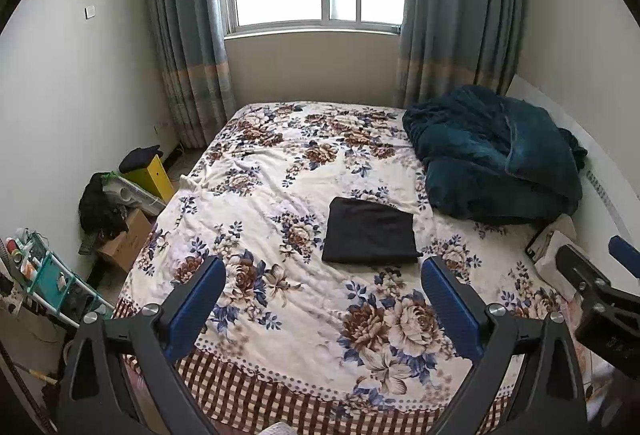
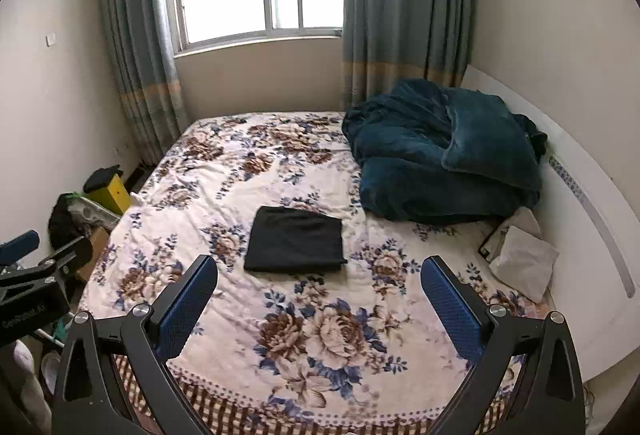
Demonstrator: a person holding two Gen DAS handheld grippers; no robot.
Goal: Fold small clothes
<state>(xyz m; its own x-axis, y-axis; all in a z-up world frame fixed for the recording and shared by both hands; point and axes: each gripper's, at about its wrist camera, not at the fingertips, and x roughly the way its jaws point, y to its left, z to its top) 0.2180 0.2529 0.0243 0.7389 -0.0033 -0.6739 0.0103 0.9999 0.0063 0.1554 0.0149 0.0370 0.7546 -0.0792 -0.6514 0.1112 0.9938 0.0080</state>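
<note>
Black garment [image 1: 369, 231] lies folded flat mid-bed [image 1: 280, 163], well ahead of both my grippers' released jaws, left [image 1: 323, 309] and right [image 2: 319, 309]. Soft, light, floppy, I judge; pinch a corner edge.

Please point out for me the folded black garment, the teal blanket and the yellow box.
folded black garment [image 1: 369, 231]: left wrist view, middle of its flat top.
teal blanket [image 2: 436, 155]: right wrist view, middle of the heaped pile.
yellow box [image 1: 154, 177]: left wrist view, its yellow front face.
</note>
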